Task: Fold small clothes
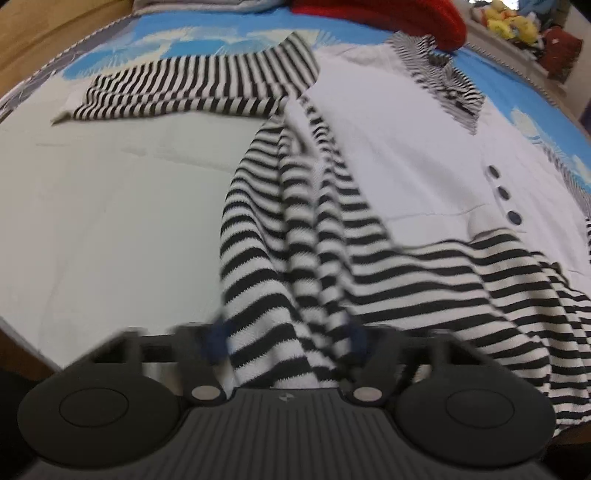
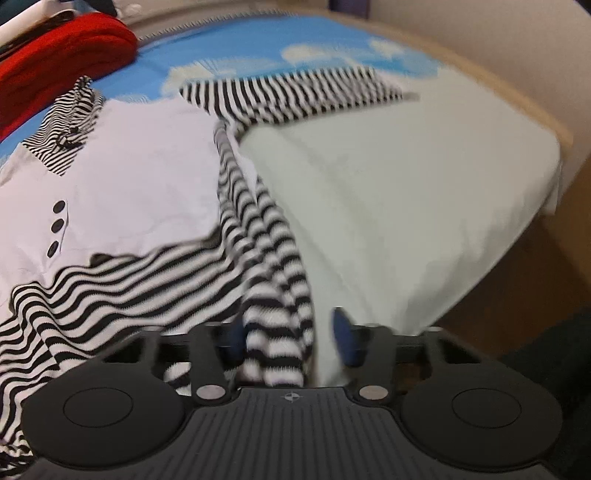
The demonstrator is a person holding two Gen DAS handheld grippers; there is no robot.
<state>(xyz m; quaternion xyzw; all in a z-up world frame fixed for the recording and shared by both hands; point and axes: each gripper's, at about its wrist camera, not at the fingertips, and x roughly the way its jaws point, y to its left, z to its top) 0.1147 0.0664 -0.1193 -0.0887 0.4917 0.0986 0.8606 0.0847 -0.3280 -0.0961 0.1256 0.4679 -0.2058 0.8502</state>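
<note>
Jaws of both grippers are closed on striped hem fabric, lifted off the bed.
Left gripper [image 1: 288, 341] and right gripper [image 2: 286, 338] pinch the black-and-white striped knit top with white front panel [image 1: 399, 155] on the pale bedsheet [image 1: 110, 229]; hem-to-collar folding is judged next.

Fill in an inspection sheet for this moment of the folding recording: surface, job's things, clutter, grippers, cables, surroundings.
Surface: bed with a pale sheet and a blue cloud-print cover at the far end.
Job's things: striped-and-white top lies spread out, three dark buttons on its front; one striped sleeve lies out sideways.
Clutter: red knit garment at the far end; plush toys beyond the bed.
Grippers: left gripper and right gripper each have the top's striped hem bunched between the fingers; blurred, so grip unclear.
Cables: nothing seen.
Surroundings: wooden floor beside the bed.
</note>
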